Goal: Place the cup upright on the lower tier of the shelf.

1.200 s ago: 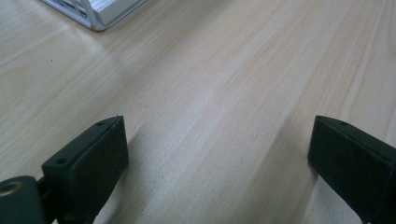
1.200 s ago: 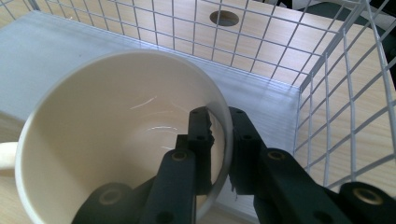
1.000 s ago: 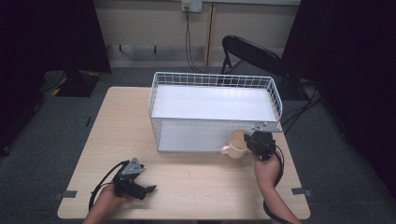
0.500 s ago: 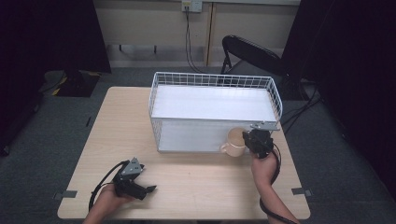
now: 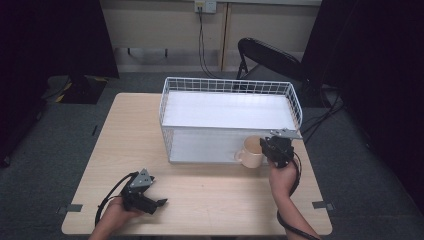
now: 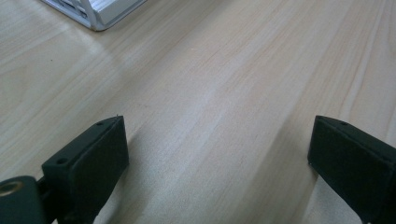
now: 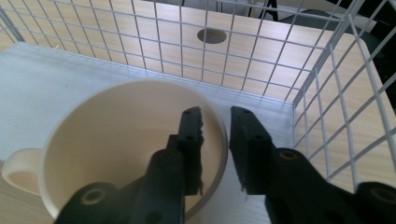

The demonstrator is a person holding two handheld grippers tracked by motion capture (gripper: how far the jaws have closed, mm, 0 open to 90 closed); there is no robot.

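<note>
The right tool (image 7: pixel 215 122) is straddling the cream mug's (image 7: pixel 121 140) rim, its jaws just loosening; the left tool (image 6: pixel 217 154) is resting spread over the bare surface (image 6: pixel 224 84).

One mug (image 5: pixel 251 151), one wire basket (image 5: pixel 229 86), one table (image 5: pixel 130 140) — two tools — one chair (image 5: pixel 270 52).

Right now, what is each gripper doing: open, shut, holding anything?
Left gripper: open, nothing between its jaws.
Right gripper: jaws astride the cream mug rim, just been opening; grip loosened.
</note>
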